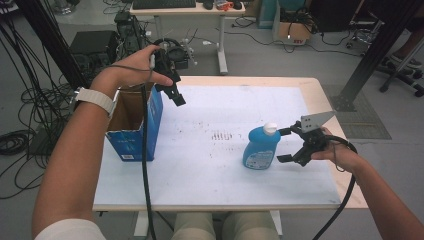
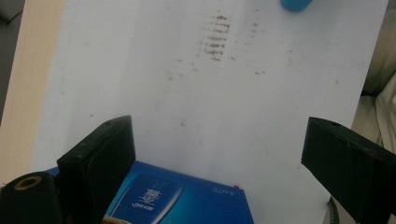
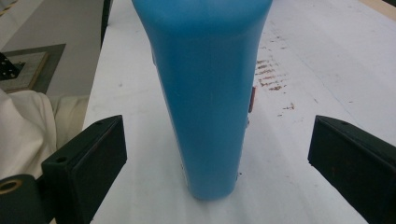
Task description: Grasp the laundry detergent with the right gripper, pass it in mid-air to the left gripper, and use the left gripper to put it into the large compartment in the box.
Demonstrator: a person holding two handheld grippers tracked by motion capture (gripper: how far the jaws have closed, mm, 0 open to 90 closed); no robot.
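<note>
The blue bottle (image 3: 205, 93) stands upright on the counter (image 1: 210, 170) between the right gripper's (image 1: 287, 145) jaws, untouched; both grippers' jaws stand apart, the left gripper (image 1: 176, 96) above the box (image 1: 150, 125).

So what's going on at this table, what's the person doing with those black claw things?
A person sits at a white-topped table with a hand-held gripper in each hand. The right gripper is lined up beside an upright blue bottle with a white cap; its jaws are open on either side of the bottle without touching it. The left gripper is raised, jaws open and empty, above an open blue cardboard box at the table's left edge. Nothing is gripped yet.
</note>
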